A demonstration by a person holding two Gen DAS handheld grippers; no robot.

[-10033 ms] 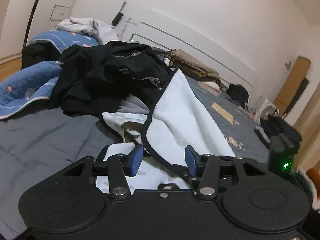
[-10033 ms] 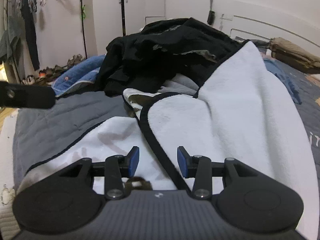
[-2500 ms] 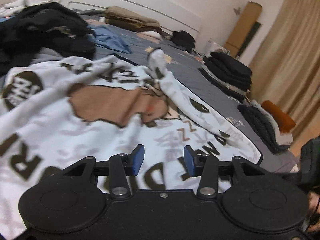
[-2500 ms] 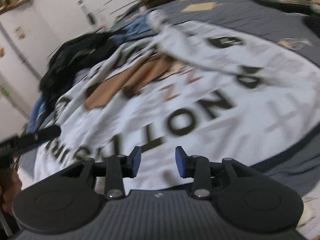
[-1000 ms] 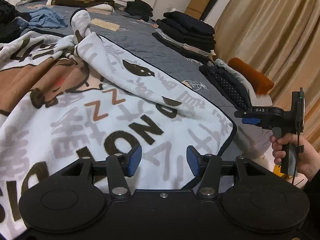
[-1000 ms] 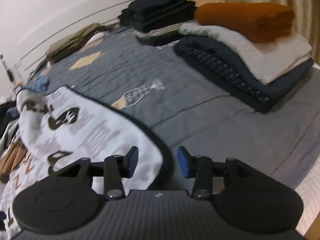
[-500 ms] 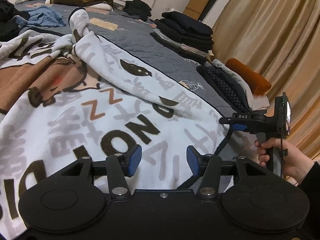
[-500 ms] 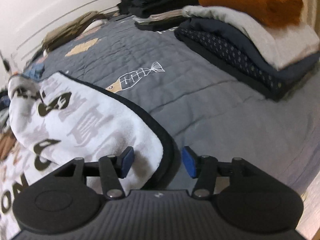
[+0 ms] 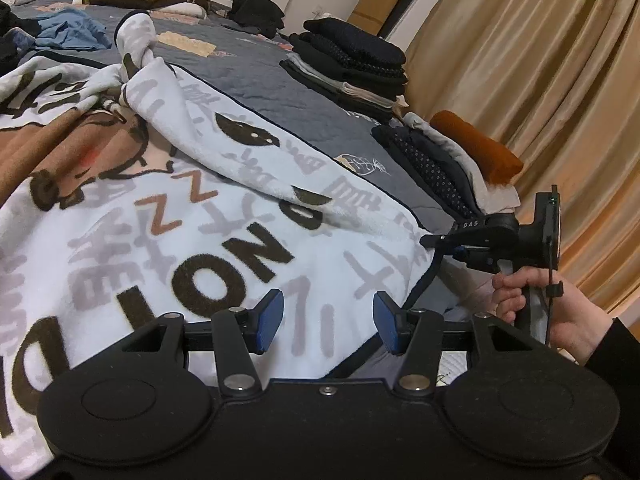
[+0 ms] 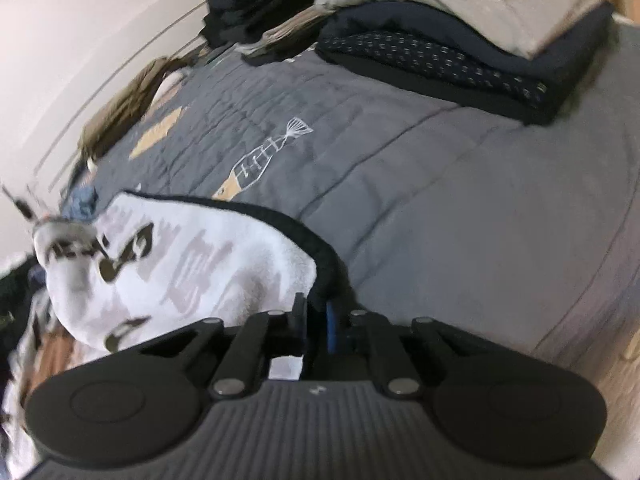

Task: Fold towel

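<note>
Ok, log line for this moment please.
right tool: shut on towel corner | left tool: open above towel | towel: spread on bed, unfolded

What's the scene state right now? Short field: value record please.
surface: bed with grey quilt
towel: white printed towel spread out, far corner bunched
right gripper: shut on the towel's dark-edged near corner
left gripper: open, over the towel's near edge, gripping nothing
right hand: on the right gripper's handle
nearby: folded clothes stacks on the bed beyond the towel
fold: not yet started
</note>
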